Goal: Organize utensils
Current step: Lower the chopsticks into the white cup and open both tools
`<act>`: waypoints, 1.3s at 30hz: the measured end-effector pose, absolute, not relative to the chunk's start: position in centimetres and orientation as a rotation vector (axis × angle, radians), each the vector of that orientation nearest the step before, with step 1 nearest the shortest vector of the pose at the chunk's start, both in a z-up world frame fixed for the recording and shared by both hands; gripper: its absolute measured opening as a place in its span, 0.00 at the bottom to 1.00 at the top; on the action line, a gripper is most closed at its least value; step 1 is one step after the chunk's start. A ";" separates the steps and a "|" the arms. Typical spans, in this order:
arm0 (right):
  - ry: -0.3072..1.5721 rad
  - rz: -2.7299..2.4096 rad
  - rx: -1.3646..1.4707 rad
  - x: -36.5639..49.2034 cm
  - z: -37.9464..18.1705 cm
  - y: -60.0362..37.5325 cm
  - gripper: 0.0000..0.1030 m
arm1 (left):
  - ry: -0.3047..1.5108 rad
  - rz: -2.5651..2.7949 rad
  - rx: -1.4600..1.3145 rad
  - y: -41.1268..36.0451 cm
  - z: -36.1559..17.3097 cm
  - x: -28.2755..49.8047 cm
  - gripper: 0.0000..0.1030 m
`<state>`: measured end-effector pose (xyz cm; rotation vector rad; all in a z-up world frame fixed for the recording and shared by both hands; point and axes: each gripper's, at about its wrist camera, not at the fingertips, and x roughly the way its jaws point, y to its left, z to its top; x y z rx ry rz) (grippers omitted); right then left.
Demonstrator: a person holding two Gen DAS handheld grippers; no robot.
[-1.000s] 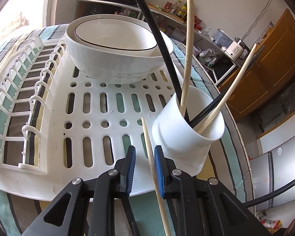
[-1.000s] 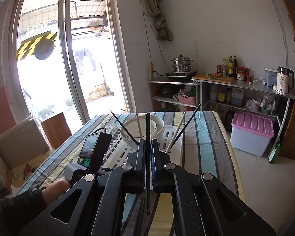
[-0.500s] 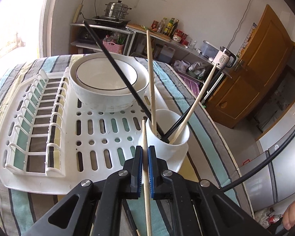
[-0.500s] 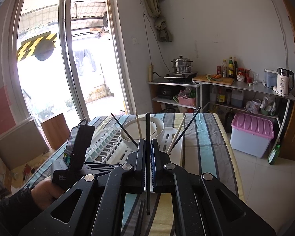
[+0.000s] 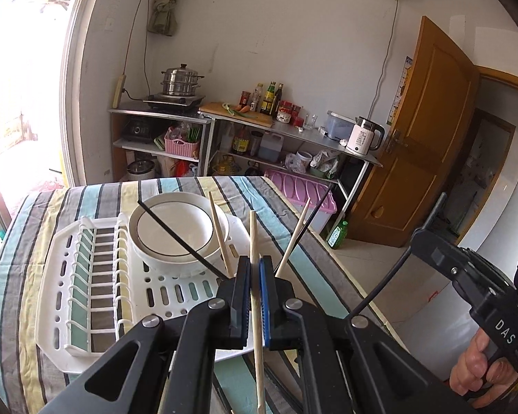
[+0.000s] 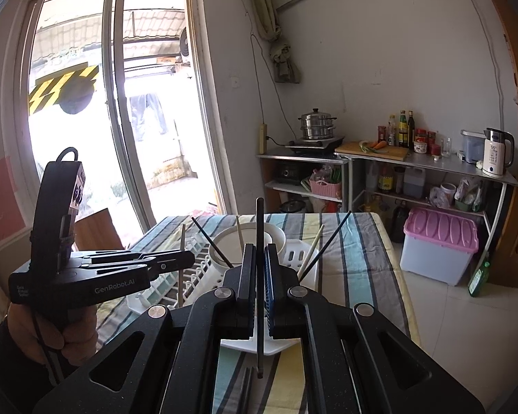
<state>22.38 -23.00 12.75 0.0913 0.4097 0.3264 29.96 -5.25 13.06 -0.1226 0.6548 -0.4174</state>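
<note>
Currently the left gripper [image 5: 254,277] jaws are clamped on a wooden chopstick [image 5: 255,307], above the rack [image 5: 62,314]. The right gripper [image 6: 258,269] jaws are pinching a black chopstick [image 6: 259,227]. Holder is hidden behind the jaws, at about 12 o'clock; tip should be aligned over it and lowered upright before release.

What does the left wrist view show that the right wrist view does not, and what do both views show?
Only the left wrist view shows the open wooden door and the left gripper clamping a wooden chopstick from close up.

Only the right wrist view shows the sliding glass door and the right gripper shut on a black chopstick.

Both show the white dish rack, the bowl and the kettle.
</note>
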 end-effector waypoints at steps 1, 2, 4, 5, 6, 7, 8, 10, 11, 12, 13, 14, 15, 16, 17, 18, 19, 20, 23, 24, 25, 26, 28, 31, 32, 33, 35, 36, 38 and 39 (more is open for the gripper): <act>0.404 0.325 0.091 22.5 13.0 -23.0 0.04 | 0.644 -0.419 -0.122 -5.3 13.6 30.2 0.05; 0.399 0.323 0.091 22.7 13.2 -23.1 0.04 | 0.630 -0.420 -0.123 -5.5 14.1 30.4 0.05; 0.393 0.318 0.095 23.3 13.6 -23.2 0.04 | 0.607 -0.419 -0.125 -5.7 15.0 31.1 0.05; 0.389 0.317 0.097 23.6 13.8 -23.2 0.04 | 0.595 -0.425 -0.129 -5.9 15.4 31.4 0.05; 0.385 0.314 0.099 23.8 14.0 -23.3 0.04 | 0.584 -0.427 -0.132 -6.0 15.8 31.7 0.05; 0.381 0.313 0.102 24.1 14.2 -23.4 0.04 | 0.572 -0.427 -0.133 -6.1 16.3 32.0 0.05; 0.376 0.312 0.105 24.3 14.5 -23.4 0.04 | 0.557 -0.425 -0.135 -6.2 16.7 32.3 0.05; 0.367 0.310 0.111 24.7 14.8 -23.5 0.04 | 0.531 -0.423 -0.145 -6.3 17.3 33.0 0.05; 0.363 0.309 0.115 25.0 15.0 -23.5 0.04 | 0.521 -0.423 -0.150 -6.4 17.5 33.4 0.05; 0.360 0.310 0.118 25.2 15.1 -23.6 0.04 | 0.510 -0.419 -0.151 -6.4 17.7 33.8 0.05; 0.357 0.310 0.122 25.4 15.2 -23.6 0.04 | 0.500 -0.415 -0.149 -6.6 17.9 34.2 0.05; 0.354 0.311 0.125 25.6 15.3 -23.7 0.04 | 0.491 -0.413 -0.147 -6.6 17.9 34.6 0.05; 0.351 0.310 0.125 25.8 15.3 -23.7 0.04 | 0.484 -0.409 -0.146 -6.7 17.8 35.0 0.05; 0.348 0.309 0.126 26.0 15.4 -23.6 0.04 | 0.479 -0.404 -0.147 -6.9 17.7 35.4 0.05; 0.345 0.309 0.128 26.3 15.5 -23.6 0.04 | 0.470 -0.402 -0.146 -6.9 17.5 35.8 0.05; 0.344 0.310 0.132 26.5 15.6 -23.6 0.04 | 0.462 -0.398 -0.145 -7.0 17.3 36.2 0.05; 0.343 0.311 0.135 26.8 15.6 -23.6 0.04 | 0.461 -0.394 -0.143 -7.1 17.0 36.5 0.05; 0.341 0.311 0.137 27.0 15.6 -23.6 0.04 | 0.459 -0.393 -0.145 -7.1 16.7 36.9 0.05; 0.345 0.312 0.141 27.7 15.3 -23.5 0.04 | 0.452 -0.387 -0.140 -7.2 15.4 37.7 0.05; 0.349 0.312 0.142 28.0 15.1 -23.5 0.04 | 0.455 -0.385 -0.138 -7.2 15.0 38.0 0.05; 0.353 0.311 0.144 28.2 14.9 -23.5 0.04 | 0.454 -0.383 -0.138 -7.1 14.5 38.2 0.05; 0.358 0.310 0.147 28.5 14.7 -23.5 0.04 | 0.452 -0.377 -0.136 -7.0 14.0 38.5 0.05; 0.373 0.307 0.151 29.0 14.1 -23.5 0.04 | 0.455 -0.373 -0.144 -6.7 13.1 38.9 0.05; 0.401 0.302 0.156 29.8 13.1 -23.6 0.04 | 0.440 -0.363 -0.159 -6.1 11.9 39.1 0.05; 0.411 0.300 0.157 30.0 12.7 -23.6 0.04 | 0.434 -0.364 -0.166 -5.8 11.7 39.1 0.05; 0.420 0.298 0.159 30.1 12.4 -23.6 0.04 | 0.429 -0.366 -0.177 -5.6 11.6 39.1 0.05; 0.437 0.295 0.162 30.4 11.8 -23.7 0.04 | 0.420 -0.372 -0.189 -5.2 11.5 39.0 0.05; 0.445 0.294 0.166 30.5 11.5 -23.7 0.04 | 0.419 -0.371 -0.191 -5.1 11.4 39.0 0.05; 0.456 0.295 0.169 30.6 11.2 -23.7 0.04 | 0.414 -0.371 -0.200 -5.0 11.6 39.1 0.05; 0.459 0.293 0.169 30.6 11.1 -23.7 0.04 | 0.411 -0.372 -0.196 -5.0 11.7 39.1 0.05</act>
